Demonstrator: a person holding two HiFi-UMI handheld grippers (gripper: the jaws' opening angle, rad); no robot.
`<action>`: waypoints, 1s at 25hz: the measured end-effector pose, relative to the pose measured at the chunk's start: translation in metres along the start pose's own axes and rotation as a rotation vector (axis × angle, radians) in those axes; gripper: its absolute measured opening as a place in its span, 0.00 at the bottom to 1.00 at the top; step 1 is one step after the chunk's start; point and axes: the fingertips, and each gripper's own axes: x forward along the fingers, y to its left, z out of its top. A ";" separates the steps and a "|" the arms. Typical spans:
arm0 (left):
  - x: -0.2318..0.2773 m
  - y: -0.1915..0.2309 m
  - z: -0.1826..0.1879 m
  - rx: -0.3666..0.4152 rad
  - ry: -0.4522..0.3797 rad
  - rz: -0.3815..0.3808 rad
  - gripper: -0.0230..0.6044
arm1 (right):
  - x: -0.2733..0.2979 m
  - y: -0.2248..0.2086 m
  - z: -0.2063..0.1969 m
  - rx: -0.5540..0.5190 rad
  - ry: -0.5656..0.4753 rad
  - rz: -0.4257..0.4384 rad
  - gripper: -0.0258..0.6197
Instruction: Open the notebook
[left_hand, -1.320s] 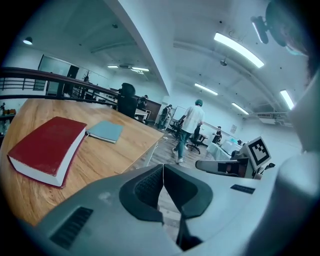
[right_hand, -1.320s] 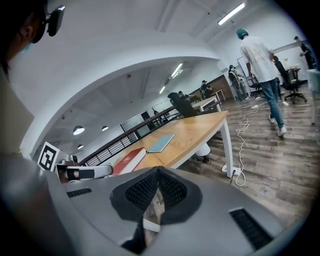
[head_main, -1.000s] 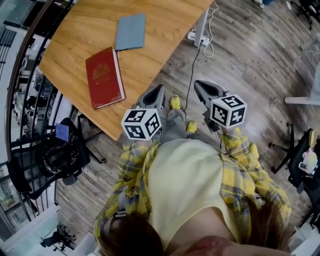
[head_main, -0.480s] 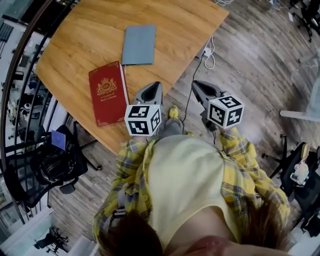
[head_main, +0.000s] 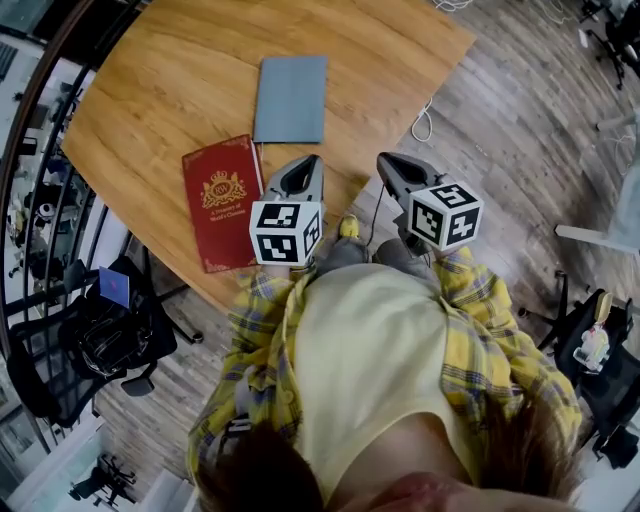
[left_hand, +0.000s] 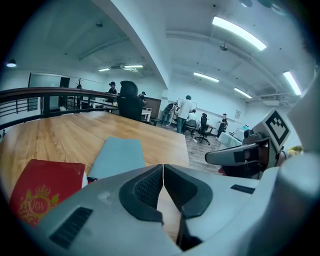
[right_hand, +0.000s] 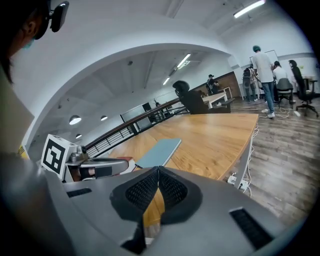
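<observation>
Notebook (head_main: 291, 98), taken here to be the plain grey-blue one, lies closed and flat on the wooden table (head_main: 170, 80). Its long axis runs away from the person, near short edge toward the grippers. Which long edge is the spine cannot be made out.

Red book (head_main: 222, 202) with a gold crest lies closer to the table's near edge, on the notebook's left, slightly tilted, cover shut. It could be the target instead, but the grey one reads more like a notebook.

Left gripper (head_main: 303, 165) is the nearer one. In the head view its tip points at the notebook's near short edge and stops just short of it, with the red book just beside it on its left. In the left gripper view the notebook (left_hand: 117, 155) sits ahead and a little left of the jaws, which are pressed together with nothing between them.

Right gripper (head_main: 388, 160) hangs to the right near the table's edge, off the notebook's right side and farther from it. Its own view shows its jaws also together and empty, notebook (right_hand: 160, 151) ahead.

Neither gripper touches either book. Likely next move is the left gripper going forward to the cover edge; its jaws would need to part first.
</observation>
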 end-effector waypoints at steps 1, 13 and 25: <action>0.003 0.002 0.000 0.008 0.006 0.000 0.05 | 0.005 0.001 0.002 -0.001 0.001 -0.001 0.14; 0.033 0.027 0.000 0.032 0.058 0.077 0.06 | 0.051 -0.006 0.022 -0.044 0.068 0.072 0.14; 0.062 0.044 -0.002 0.035 0.133 0.192 0.06 | 0.085 -0.027 0.047 -0.088 0.140 0.178 0.14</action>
